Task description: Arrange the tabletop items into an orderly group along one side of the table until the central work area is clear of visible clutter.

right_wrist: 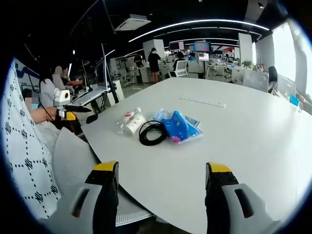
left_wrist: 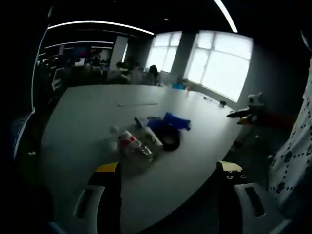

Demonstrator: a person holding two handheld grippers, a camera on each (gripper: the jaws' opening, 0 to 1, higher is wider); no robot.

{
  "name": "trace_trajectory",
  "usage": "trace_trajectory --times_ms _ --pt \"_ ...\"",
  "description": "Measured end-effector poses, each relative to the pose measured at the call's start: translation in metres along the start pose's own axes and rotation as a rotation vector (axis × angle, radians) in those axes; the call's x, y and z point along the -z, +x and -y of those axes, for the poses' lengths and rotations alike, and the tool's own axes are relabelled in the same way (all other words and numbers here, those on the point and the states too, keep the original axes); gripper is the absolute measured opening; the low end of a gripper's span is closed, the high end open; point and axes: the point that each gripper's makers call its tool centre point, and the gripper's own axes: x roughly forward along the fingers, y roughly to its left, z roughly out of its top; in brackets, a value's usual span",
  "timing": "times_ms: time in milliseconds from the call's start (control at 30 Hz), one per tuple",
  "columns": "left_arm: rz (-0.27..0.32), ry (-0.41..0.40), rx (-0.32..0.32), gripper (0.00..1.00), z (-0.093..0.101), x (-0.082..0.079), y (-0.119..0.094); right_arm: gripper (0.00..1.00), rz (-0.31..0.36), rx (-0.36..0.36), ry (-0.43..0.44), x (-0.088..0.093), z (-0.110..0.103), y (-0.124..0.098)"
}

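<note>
White counter, items bunched mid-surface, both tools hanging back wide open and empty.

Left gripper view: the left tool stands spread before the clear bag, black cable coil and blue pouch, likely sizing up a first pick. Right gripper view: the right tool gapes too; the cluster's long axis runs across, bag left, pouch right.
</note>
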Motion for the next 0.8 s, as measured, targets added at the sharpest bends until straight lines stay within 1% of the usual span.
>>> trace_trajectory --times_ms 800 --pt "-0.002 -0.004 0.003 0.76 0.0000 0.0016 0.0033 0.71 -0.005 0.001 0.003 0.0022 0.0005 0.0015"
